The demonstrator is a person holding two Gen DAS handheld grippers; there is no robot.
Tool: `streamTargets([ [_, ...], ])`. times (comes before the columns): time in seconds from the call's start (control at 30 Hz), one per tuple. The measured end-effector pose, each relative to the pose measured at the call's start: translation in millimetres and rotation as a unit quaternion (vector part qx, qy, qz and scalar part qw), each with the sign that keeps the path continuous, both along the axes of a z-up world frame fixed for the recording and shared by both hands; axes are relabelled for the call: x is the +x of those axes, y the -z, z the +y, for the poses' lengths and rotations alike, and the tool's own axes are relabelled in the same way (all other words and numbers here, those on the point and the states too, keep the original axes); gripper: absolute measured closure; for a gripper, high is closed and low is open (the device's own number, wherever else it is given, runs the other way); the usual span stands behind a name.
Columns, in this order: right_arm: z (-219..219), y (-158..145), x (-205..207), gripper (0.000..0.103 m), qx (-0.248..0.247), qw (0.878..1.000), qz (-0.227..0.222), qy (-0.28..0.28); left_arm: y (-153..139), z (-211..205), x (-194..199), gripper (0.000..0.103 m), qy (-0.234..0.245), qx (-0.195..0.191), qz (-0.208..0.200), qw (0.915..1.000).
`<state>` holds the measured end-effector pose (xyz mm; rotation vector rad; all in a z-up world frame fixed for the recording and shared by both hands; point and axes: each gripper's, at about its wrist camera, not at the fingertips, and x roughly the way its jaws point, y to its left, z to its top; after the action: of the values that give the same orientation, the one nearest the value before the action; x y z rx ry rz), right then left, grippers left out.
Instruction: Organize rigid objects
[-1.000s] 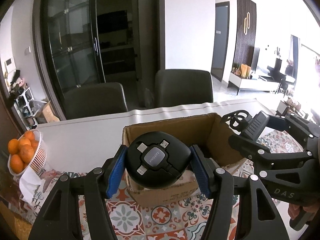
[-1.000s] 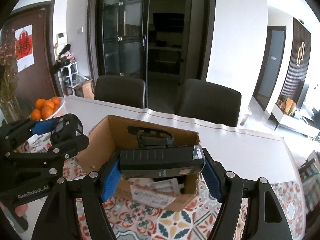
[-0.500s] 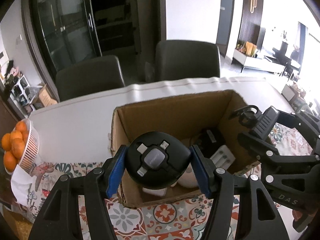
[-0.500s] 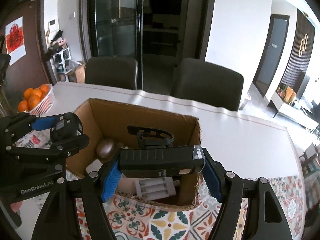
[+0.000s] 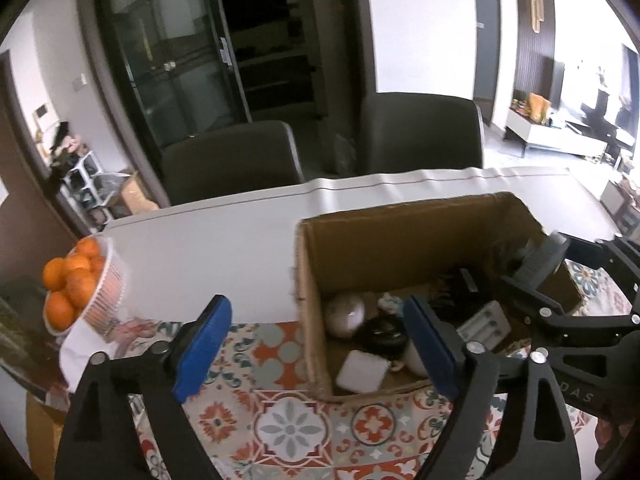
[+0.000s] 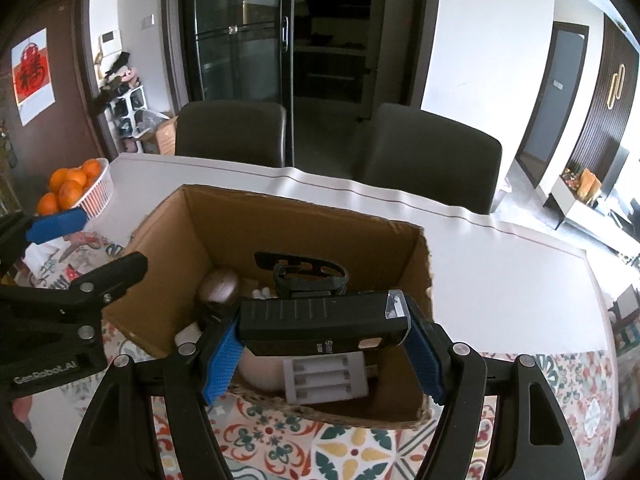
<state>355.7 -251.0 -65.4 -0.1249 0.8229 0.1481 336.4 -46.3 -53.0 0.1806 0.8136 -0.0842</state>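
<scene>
Cardboard box [image 6: 288, 232] sits under both grippers: left gripper [image 5: 316, 344] jaws just opened, empty; right gripper [image 6: 324, 356] clamps black device [image 6: 320, 320].

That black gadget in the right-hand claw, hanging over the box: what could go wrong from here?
The black device in the right gripper hangs over the cardboard box; dropped, it would likely land on the white battery tray. Its clip might snag. The left gripper, jaws just opened, is empty and close alongside.

Open cardboard box [image 6: 192, 240] on patterned cloth. Inside: round black hub [image 5: 382, 334] lying flat, brown egg-shaped thing [image 5: 345, 314], white square block [image 5: 362, 372], white battery tray [image 6: 325, 378]. Black rectangular device [image 6: 324, 330] horizontal above the box, a black clip [image 6: 308, 276] on its far side.
</scene>
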Motion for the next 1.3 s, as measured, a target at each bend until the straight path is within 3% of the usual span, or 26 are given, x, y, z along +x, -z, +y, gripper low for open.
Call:
streamTargets([
  [0.07, 1, -2, -2, 0.019, -0.002, 1.000, 0.001, 0.009, -4, 5, -4, 0.012, -0.007, 0.000, -0.004, 1.0000],
  [0.4, -3, -39, -50, 0.016, -0.023, 0.996, -0.039, 0.080, -33, 11, -49, 0.000, -0.014, -0.002, -0.045, 0.9989],
  [0.67, -2, -81, -115, 0.007, -0.042, 0.988, -0.100, 0.112, -64, 18, -104, 0.000, -0.019, -0.021, -0.086, 0.9959],
  [1.3, -10, -126, -218, 0.004, -0.005, 0.978, -0.162, 0.135, -110, 23, -203, 0.000, -0.013, -0.035, -0.153, 0.9876],
])
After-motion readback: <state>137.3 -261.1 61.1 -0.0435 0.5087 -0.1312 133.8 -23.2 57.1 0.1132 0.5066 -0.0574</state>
